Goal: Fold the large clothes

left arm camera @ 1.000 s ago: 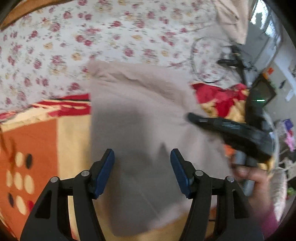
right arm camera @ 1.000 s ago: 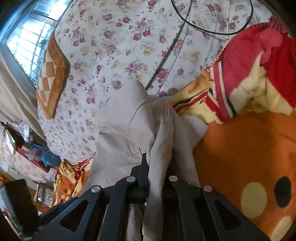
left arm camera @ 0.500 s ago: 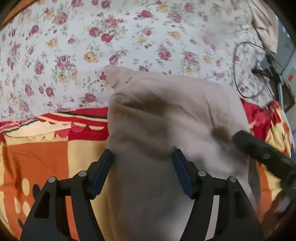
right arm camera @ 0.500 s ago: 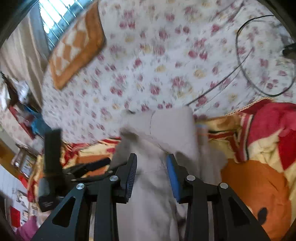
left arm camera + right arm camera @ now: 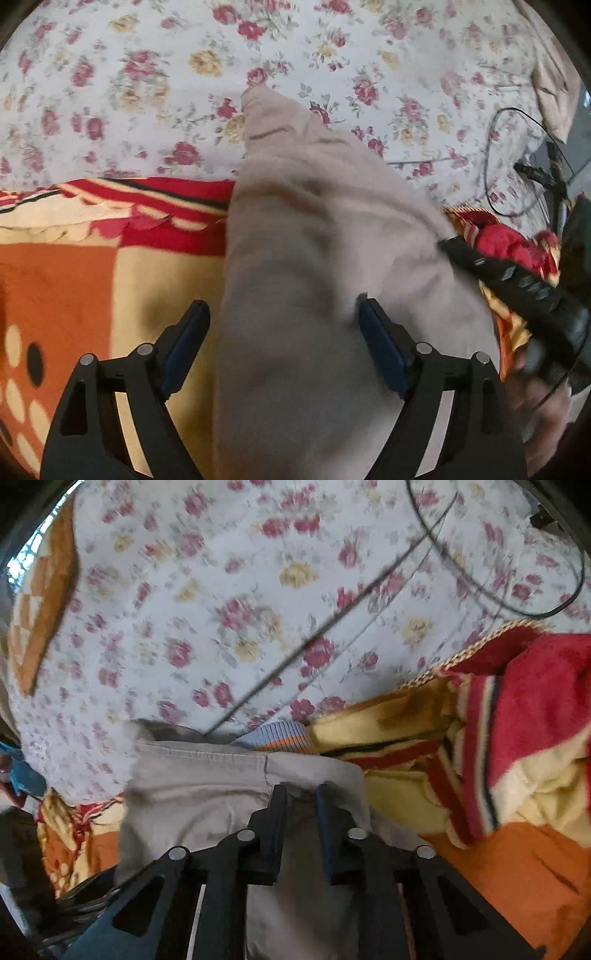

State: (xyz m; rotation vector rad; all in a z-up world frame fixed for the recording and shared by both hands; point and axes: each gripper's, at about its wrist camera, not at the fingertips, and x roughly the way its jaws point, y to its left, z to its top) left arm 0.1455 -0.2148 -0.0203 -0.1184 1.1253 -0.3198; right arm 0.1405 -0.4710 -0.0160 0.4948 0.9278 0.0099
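Observation:
A large beige garment (image 5: 314, 258) lies lengthwise over the blanket, its far end on the floral sheet. My left gripper (image 5: 282, 332) hovers just above its near part. Its jaws are opening wide, the cloth lies below and between them, and the pads do not press it. In the right wrist view, my right gripper (image 5: 303, 808) sits at the garment's stitched hem (image 5: 203, 755). Its jaws are closing to a narrow gap with a fold of beige cloth between them. From the left wrist view, the right gripper (image 5: 454, 249) meets the garment's right edge.
An orange, yellow and red blanket (image 5: 74, 277) covers the near bed, bunched up at the right (image 5: 517, 709). Beyond it is the floral sheet (image 5: 147, 92) with a looped black cable (image 5: 369, 590). A striped blue-and-orange cloth (image 5: 280, 736) peeks out past the hem. A hand (image 5: 543, 406) holds the right gripper.
The left gripper dropped closer to the garment and its jaws widened. The right gripper let go of the bunched cloth, moved over to the hem, and narrowed again.

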